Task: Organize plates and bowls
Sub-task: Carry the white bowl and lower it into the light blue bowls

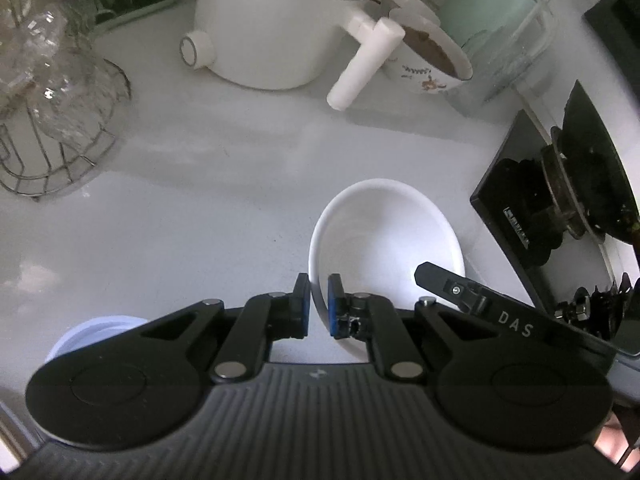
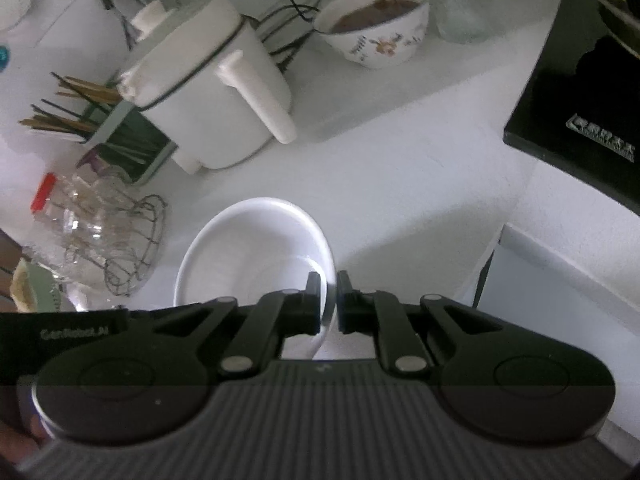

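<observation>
Two tools pinch one plain white bowl (image 1: 384, 236) by opposite sides of its rim. It is glossy, shallow, unmarked and empty, tilted toward the cameras over the white bench (image 1: 200, 184). The left tool (image 1: 319, 306) has its blue pads closed narrow on the rim at its own near-left edge of the bowl, one pad inside, one outside. The right tool (image 2: 328, 304) is likewise closed on the rim at the bowl's right edge. Beyond the bowl stand a white pot (image 1: 276, 20) and a flowered bowl (image 2: 380, 20) of brown food.
</observation>
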